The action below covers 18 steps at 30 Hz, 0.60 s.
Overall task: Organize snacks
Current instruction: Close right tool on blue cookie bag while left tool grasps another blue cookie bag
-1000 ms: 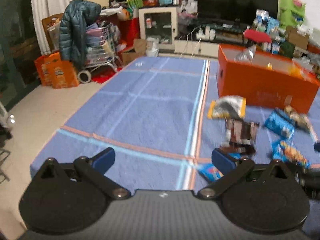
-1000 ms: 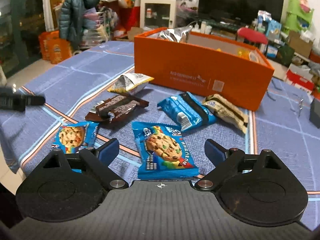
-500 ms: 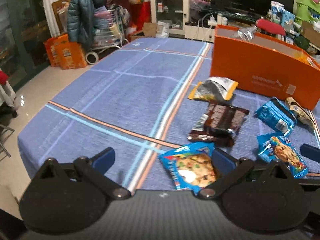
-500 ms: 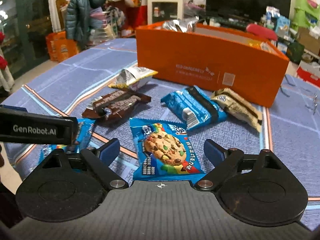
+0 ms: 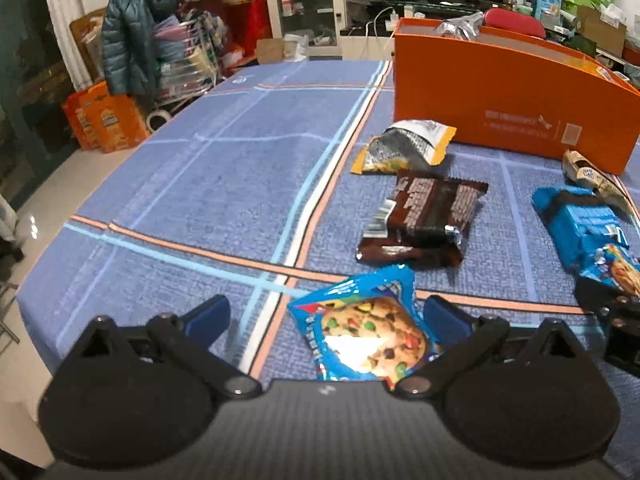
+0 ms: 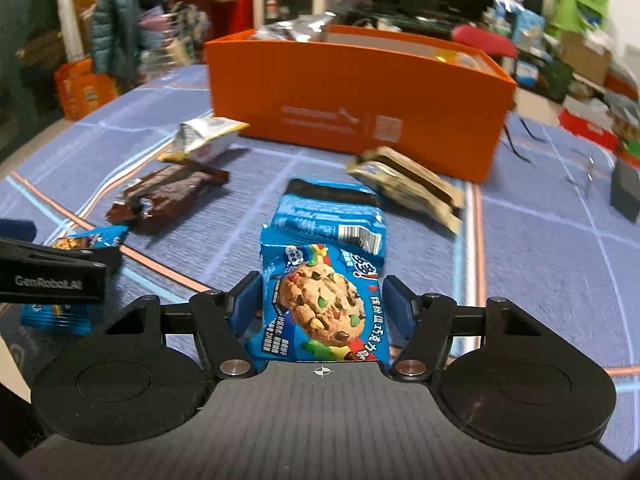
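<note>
Two cookie packets are the things in hand. The nearer one for the right gripper [image 6: 322,300] is a blue chocolate-chip cookie packet [image 6: 320,304] lying flat on the blue checked tablecloth [image 6: 540,248]; it sits between the blue fingertips [image 6: 248,294], and the jaws have just been closing around it. Both pads appear to meet its edges, and the film looks slightly bowed, so I judge this a grip just made. The second cookie packet [image 5: 370,334] lies by the tablecloth's near edge, between the fingers of the left gripper [image 5: 324,314], whose jaws stand wide; the right pad is at the packet's side, the left pad well apart, so nothing is held there.

Just beyond the right-hand packet lies a blue wafer-style packet [image 6: 332,216], touching or slightly under it, then a cream and dark packet [image 6: 408,186] near the orange box [image 6: 360,108]. To the left are a brown chocolate bag [image 5: 424,216] and a yellow and silver pouch [image 5: 404,146]. The box stands at the far side of the cloth, with a silver bag already poking above its rim.

The step, as I read it, is picking up loose snacks to drop into the box. Next, the right hand should lift straight up without dragging the blue packet behind, then carry over the box's near wall. The left jaws must centre on their packet before closing.
</note>
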### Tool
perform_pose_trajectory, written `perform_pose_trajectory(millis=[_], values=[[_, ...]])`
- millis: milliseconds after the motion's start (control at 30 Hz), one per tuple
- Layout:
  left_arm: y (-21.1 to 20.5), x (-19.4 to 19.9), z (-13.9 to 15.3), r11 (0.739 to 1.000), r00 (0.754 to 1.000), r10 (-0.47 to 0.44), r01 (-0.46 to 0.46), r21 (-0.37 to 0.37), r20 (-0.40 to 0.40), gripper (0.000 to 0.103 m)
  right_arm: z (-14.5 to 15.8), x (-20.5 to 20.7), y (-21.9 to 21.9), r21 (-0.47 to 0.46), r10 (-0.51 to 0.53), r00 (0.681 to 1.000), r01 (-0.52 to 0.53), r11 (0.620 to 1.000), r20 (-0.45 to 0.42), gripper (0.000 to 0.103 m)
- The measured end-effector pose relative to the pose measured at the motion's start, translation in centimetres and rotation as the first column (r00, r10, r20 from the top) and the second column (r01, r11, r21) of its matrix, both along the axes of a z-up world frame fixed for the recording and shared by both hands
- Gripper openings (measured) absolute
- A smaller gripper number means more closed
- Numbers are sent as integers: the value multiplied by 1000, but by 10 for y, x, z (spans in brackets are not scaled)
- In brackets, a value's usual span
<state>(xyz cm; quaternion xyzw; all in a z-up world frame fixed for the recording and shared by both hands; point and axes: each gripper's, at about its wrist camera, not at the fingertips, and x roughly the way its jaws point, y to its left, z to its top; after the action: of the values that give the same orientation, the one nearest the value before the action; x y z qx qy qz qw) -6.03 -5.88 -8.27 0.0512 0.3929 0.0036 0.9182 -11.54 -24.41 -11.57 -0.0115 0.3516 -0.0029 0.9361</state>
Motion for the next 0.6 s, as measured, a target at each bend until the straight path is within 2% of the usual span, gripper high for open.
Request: perform_pose_trajectory(millis=[100,133,167,233,333,600], values=[[0,-2,1,1000,1000,19,-19,-10,-14,102,1,-5,-3,0,-12,1000,12,1000,-1,60],[0,-2,1,1000,1000,18,-19,-15,-14,102,0,-7,-2,-4,-8,1000,8,1000,-3,70],[0,-3,0,1000,1000,12,-12,-13,-9,102,-1,-7,-1,-9,-5,1000,5,1000,-5,73],[-2,-3,0,1000,1000,1,-1,-2,4,102,-2,-9,0,-6,-1,1000,1,1000,-6,70],[-1,-3,0,1000,1000,2,-2,-11,4,102,0,-11,-4,11,-7,1000,7,1000,-6,49],[0,-2,-1,1000,1000,1,-1,-29,4,102,1,-10,-3,13,-10,1000,10,1000,-7,48]])
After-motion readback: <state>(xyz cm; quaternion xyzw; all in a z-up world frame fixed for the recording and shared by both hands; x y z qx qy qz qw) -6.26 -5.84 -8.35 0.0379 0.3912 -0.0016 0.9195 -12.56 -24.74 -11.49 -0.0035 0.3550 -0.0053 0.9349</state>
